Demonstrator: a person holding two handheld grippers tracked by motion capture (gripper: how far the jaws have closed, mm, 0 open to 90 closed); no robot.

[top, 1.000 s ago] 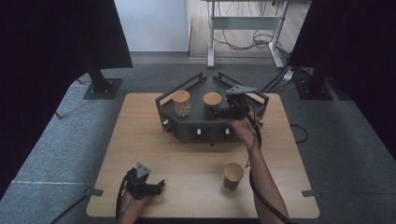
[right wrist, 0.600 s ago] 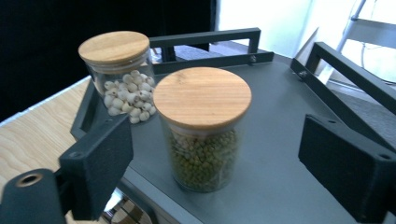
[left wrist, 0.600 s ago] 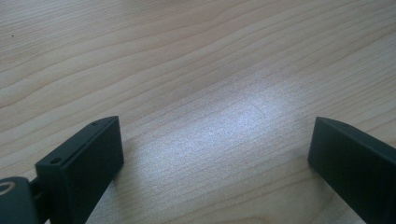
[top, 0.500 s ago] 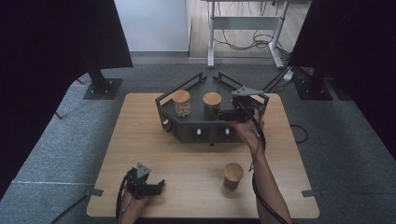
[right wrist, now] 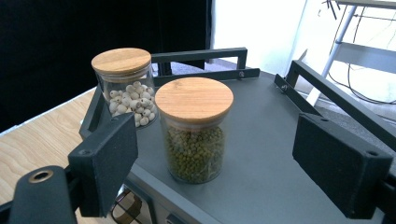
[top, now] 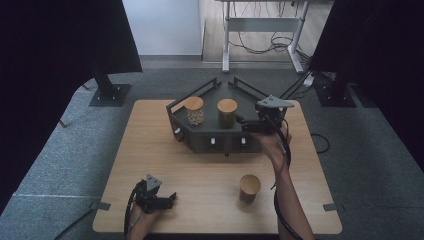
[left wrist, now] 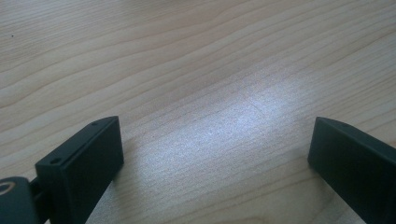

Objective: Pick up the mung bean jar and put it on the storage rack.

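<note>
Across the table (top: 150, 145), on the dark stand (right wrist: 261, 163), held the right gripper (top: 241, 122) level at the jar of green beans (right wrist: 195, 140) — aimed low, likely for a grasp round the glass. Jaws spread, just been closing; jar framed between them, untouched. Kept clear of the jar of white beads (right wrist: 123, 88) behind it. Rested the left gripper (top: 169, 201) near the front edge, jaws wide over bare wood — out of the way. Couldn't make out the stand's front knobs, nor anything inside the wooden cup (top: 249, 187).
</note>
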